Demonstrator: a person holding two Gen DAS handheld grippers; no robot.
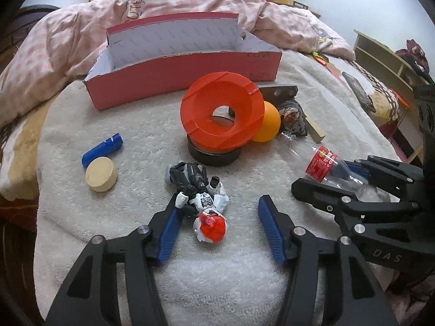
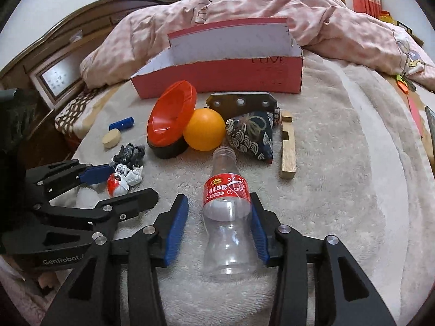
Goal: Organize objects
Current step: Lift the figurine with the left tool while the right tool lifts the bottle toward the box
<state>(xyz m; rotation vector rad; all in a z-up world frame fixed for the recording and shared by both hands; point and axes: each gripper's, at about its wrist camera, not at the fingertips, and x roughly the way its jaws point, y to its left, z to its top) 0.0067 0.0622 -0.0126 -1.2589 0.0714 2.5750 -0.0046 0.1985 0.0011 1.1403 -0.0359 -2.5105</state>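
Note:
A toy robot figure [image 1: 201, 203] with a red and white head lies on the white fleece blanket between the blue pads of my left gripper [image 1: 219, 203]. The left pad is against its arm and the right pad stands clear of it, so the gripper is open. A clear empty bottle [image 2: 227, 209] with a red label lies between the pads of my right gripper [image 2: 217, 198], neck pointing away. The right pad touches the bottle, the left pad is apart from it, and this gripper is open too. An open red box [image 2: 217, 76] stands behind.
In front of the box lie an orange ring [image 1: 221, 114] on a black base, an orange ball [image 2: 204, 129], a patterned pouch [image 2: 250, 135], a metal bracket [image 2: 242, 103] and a wooden block [image 2: 288, 149]. A blue cylinder [image 1: 102, 149] and a wooden disc [image 1: 101, 174] are left. A pink quilt [image 1: 190, 0] is behind.

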